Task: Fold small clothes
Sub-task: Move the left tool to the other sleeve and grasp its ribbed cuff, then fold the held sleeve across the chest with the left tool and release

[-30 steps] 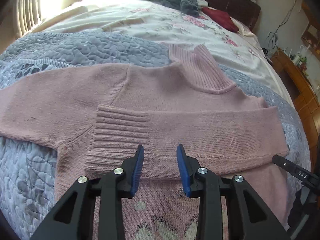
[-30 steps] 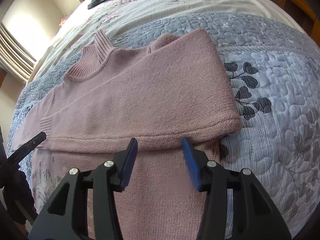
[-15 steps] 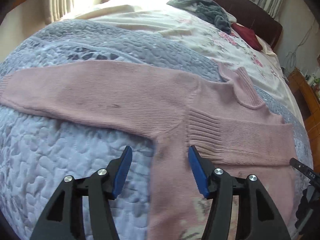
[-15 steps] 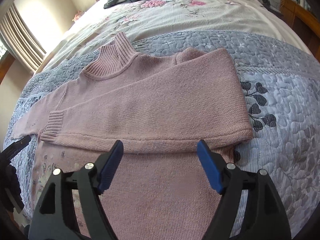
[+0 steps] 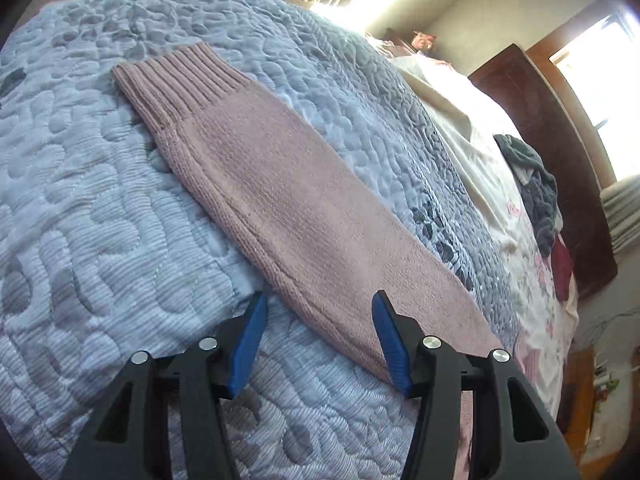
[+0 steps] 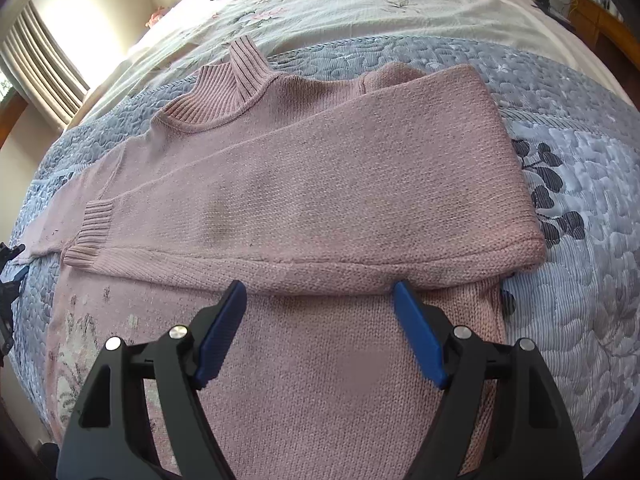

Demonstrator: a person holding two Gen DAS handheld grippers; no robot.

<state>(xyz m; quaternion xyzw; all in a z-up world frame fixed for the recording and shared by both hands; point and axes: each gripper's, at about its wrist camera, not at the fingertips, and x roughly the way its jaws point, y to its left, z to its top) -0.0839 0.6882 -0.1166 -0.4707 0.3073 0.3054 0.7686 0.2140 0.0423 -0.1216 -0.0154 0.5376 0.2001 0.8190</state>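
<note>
Bedroom setting: a bed covered by a grey-blue quilt (image 6: 568,120), with a floral sheet (image 6: 360,4) beyond it and a dark wooden headboard (image 5: 552,152) at the far end. Curtains (image 6: 40,60) hang at a bright window. A heap of dark grey clothing (image 5: 536,192) and a dark red item (image 5: 562,264) lie near the headboard.

Pink knitted sweater (image 6: 320,184) lies flat on the quilt, ribbed collar (image 6: 224,92) toward the headboard. One sleeve is folded across the chest, its ribbed cuff (image 6: 92,232) ending near the opposite side of the body. The other sleeve (image 5: 288,208) extends straight out over the quilt, with its cuff at the far end.

Left gripper (image 5: 318,340): jaws wide apart, holding nothing, positioned over the near edge of the extended sleeve.

Right gripper (image 6: 320,332): jaws wide apart, holding nothing, poised above the sweater body just below the folded sleeve.
</note>
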